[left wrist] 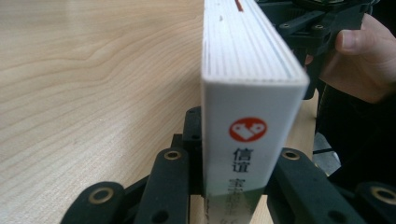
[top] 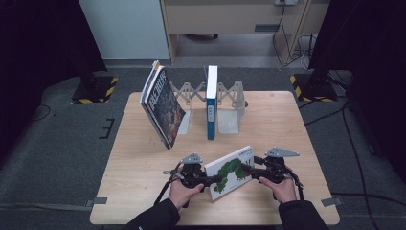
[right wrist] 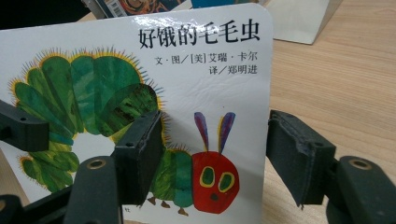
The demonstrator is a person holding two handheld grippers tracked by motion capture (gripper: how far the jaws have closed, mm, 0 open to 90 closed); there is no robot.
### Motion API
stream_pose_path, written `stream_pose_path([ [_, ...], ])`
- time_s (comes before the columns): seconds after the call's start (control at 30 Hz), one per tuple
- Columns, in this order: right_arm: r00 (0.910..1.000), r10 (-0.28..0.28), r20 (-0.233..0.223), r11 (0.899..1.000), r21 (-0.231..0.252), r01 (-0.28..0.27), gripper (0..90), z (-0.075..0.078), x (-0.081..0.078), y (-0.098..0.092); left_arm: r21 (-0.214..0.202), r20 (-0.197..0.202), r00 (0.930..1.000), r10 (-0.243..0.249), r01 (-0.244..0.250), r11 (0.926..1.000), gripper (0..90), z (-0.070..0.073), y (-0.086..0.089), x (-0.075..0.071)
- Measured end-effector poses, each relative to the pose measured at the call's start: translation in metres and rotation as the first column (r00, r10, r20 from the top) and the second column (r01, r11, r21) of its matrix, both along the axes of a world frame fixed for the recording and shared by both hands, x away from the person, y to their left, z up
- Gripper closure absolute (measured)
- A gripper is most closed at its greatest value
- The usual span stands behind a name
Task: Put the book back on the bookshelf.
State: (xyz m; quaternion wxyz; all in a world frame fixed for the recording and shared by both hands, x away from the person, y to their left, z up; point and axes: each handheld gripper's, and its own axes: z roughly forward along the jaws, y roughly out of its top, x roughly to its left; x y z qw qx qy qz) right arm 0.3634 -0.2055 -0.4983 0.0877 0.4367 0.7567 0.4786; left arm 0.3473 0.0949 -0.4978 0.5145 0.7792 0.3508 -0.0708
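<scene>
- here, the caterpillar book (top: 233, 171) lies near the front edge of the table (top: 134, 182), well in front of the expanding book rack (top: 229, 98), with both grippers at it.
- the left gripper (top: 214, 179) is at the book's near-left end; in the left gripper view its jaws sit tight against both faces of the book (left wrist: 247, 112), clamped on it.
- the right gripper (top: 245, 167) is at the book's right end; in the right gripper view one jaw lies over the cover (right wrist: 140, 93), the other stands just off the book's edge with a gap, so it is partly open, not pinching.
- behind the book, a blue book (top: 211, 103) stands upright in the rack.
- left of the rack, a dark book (top: 163, 108) leans tilted.
</scene>
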Motion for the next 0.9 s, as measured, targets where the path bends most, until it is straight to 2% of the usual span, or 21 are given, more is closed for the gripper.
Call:
stream_pose_path([
  [0.2,1.0,0.006,-0.007,1.0,-0.01,-0.006,34.6,0.0,0.0,0.001,-0.003,0.003,0.9999,0.014,-0.014,0.9999,74.6,0.009,0.003,0.002],
  [0.4,0.9997,-0.023,-0.006,1.0,-0.003,0.023,32.5,0.001,0.0,-0.005,0.005,0.007,0.9995,0.032,-0.032,0.9995,74.7,0.015,0.008,0.004],
  [0.73,0.9982,-0.06,0.003,0.997,-0.051,0.06,31.6,0.001,0.001,-0.01,0.018,0.009,0.9984,0.056,-0.056,0.9983,74.8,0.028,0.014,0.007],
  [0.9,0.9965,-0.083,0.002,0.994,-0.074,0.083,31.6,0.0,0.002,-0.013,0.003,0.01,0.997,0.076,-0.076,0.9971,74.8,0.034,0.019,0.009],
])
